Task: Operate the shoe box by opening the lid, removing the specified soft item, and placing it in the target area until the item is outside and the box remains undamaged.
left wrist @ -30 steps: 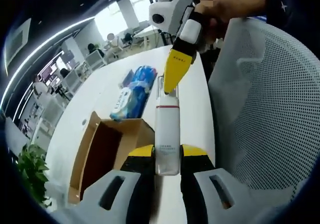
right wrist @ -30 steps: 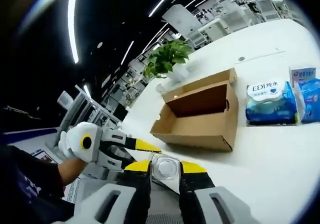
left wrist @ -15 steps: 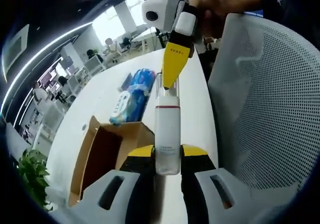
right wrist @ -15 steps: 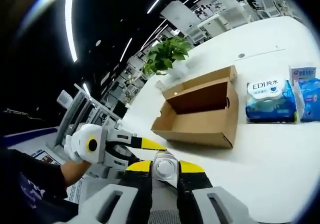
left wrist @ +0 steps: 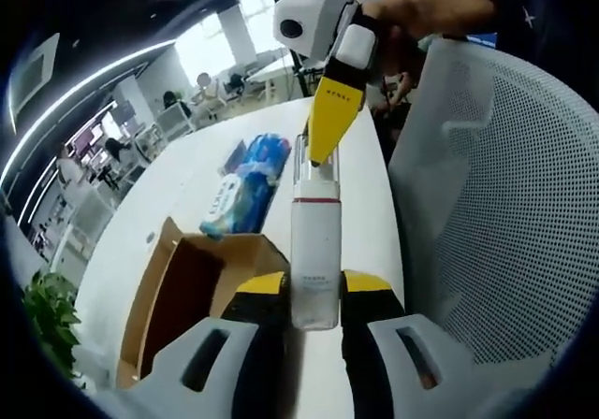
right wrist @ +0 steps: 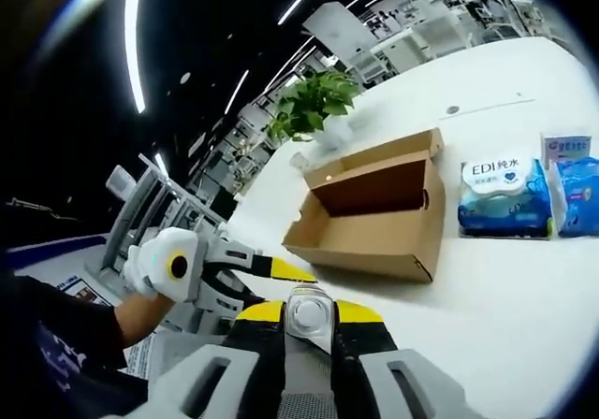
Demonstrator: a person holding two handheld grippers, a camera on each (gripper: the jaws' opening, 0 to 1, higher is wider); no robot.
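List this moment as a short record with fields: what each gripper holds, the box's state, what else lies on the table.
left gripper: shut on the base of the white bottle
right gripper: shut on the bottle's clear cap end
bottle: held off the table between both grippers, over the table edge
cardboard box: open, on the white table, inside looks empty
wipes pack: on the table beside the box
blue packet: next to the wipes pack
potted plant: on the table beyond the box
mesh chair: beside the table
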